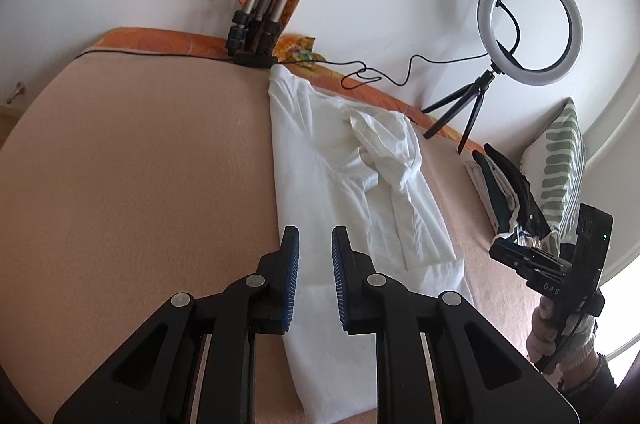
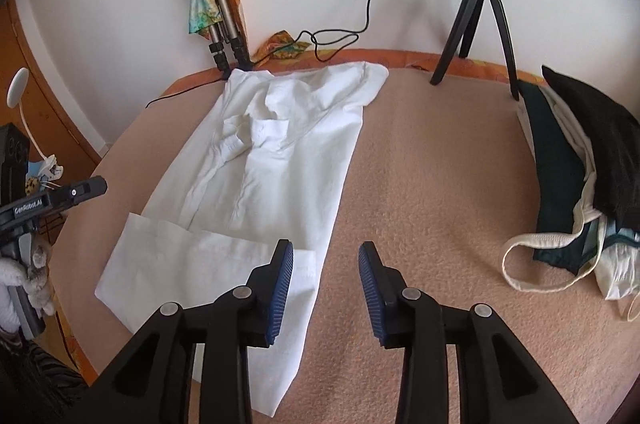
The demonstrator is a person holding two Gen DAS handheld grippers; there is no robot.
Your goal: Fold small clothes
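Observation:
A white shirt lies flat on the beige blanket, folded lengthwise into a long strip with a sleeve laid over its middle. It also shows in the right wrist view. My left gripper is open and empty, hovering over the shirt's near left edge. My right gripper is open and empty, above the shirt's near right edge and the blanket. The left gripper shows at the far left of the right wrist view. The right gripper's body shows at the right of the left wrist view.
A pile of folded clothes lies at the right, with a striped pillow behind it. A ring light on a small tripod and a folded tripod with a colourful scarf stand at the wall. A black cable runs along the far edge.

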